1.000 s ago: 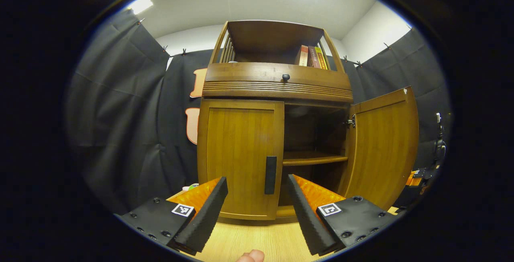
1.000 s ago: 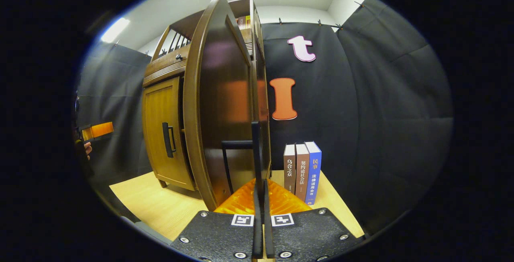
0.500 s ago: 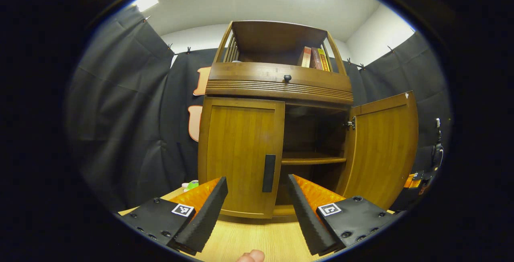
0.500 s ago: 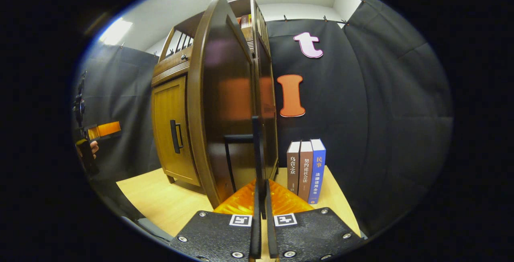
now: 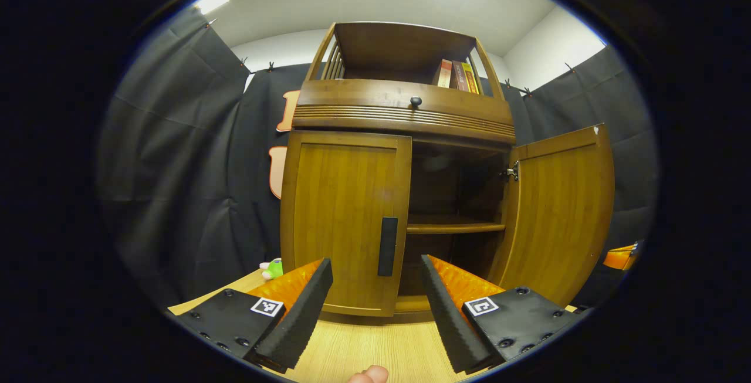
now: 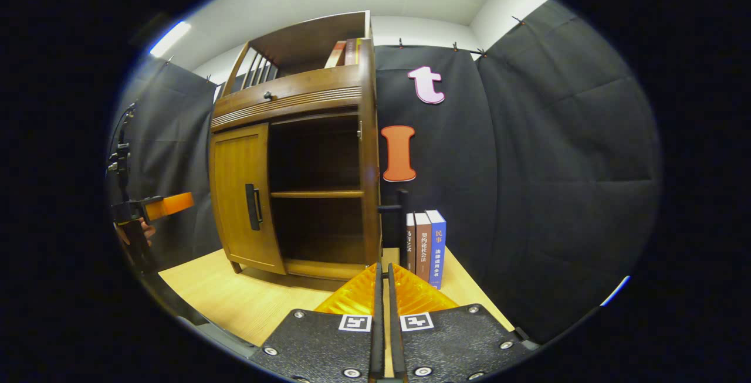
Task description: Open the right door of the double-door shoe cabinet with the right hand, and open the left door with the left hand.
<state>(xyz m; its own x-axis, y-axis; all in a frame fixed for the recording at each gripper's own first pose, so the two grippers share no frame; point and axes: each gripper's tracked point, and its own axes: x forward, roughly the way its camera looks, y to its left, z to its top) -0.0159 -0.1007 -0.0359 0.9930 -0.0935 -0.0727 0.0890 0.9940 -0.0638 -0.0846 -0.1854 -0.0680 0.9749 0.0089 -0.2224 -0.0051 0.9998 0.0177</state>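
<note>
Faced the shoe cabinet (image 5: 405, 131) squarely in the left gripper view, on the pale wooden tabletop (image 5: 375, 348). Right door (image 5: 560, 213) swung wide open, exposing the dark interior and one inner shelf (image 5: 455, 227); left door (image 5: 343, 227) shut, black handle (image 5: 387, 246) along its inner edge. Left gripper (image 5: 375, 307) spread wide, holding nothing, short of the left door with that handle showing between the two fingers. Right gripper (image 6: 384, 312) pressed closed or nearly so, only a thin slit between the fingers and nothing in it, clear of the right door's black handle (image 6: 399, 213), pointed toward the cabinet's right side. Right door seen edge-on (image 6: 369, 154) from that side in the right gripper view. Three books (image 6: 425, 245) upright on the tabletop just beside the open door, against the black cloth. More books (image 5: 457, 75) in the cabinet's open top. Small round knob (image 5: 415, 101) on the drawer front above the doors. Small green toy (image 5: 273, 267) on the tabletop left of the cabinet.
</note>
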